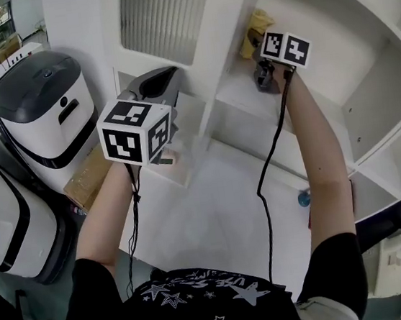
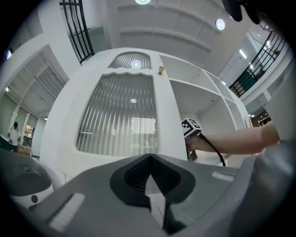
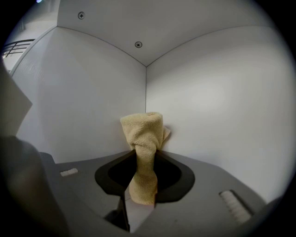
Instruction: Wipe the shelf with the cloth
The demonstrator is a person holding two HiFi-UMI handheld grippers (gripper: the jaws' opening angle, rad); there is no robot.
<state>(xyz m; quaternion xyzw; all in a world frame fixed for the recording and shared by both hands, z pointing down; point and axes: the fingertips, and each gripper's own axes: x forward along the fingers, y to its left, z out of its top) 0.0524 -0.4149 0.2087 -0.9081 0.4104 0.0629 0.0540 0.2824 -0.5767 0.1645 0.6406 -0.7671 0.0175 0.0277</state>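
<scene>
**Q:** White shelf [image 1: 242,94] compartment. The right gripper [image 3: 142,196] is reaching in with the cloth [image 3: 142,134] pinched tight between its jaws, and the loose end is bunched up just short of the shelf's back corner. Any tips?

**A:** I'd drop the bunch flat onto the shelf board, push it right into that corner, then drag outward in overlapping passes. Go light on pressure or it may twist out. The left gripper [image 2: 150,178] hangs outside the shelf, jaws pressed together on nothing, which is fine there.

Right tongs [image 3: 142,162] pinch cloth [image 3: 143,132]; left tongs [image 2: 148,159] raised, seemingly closed.
</scene>
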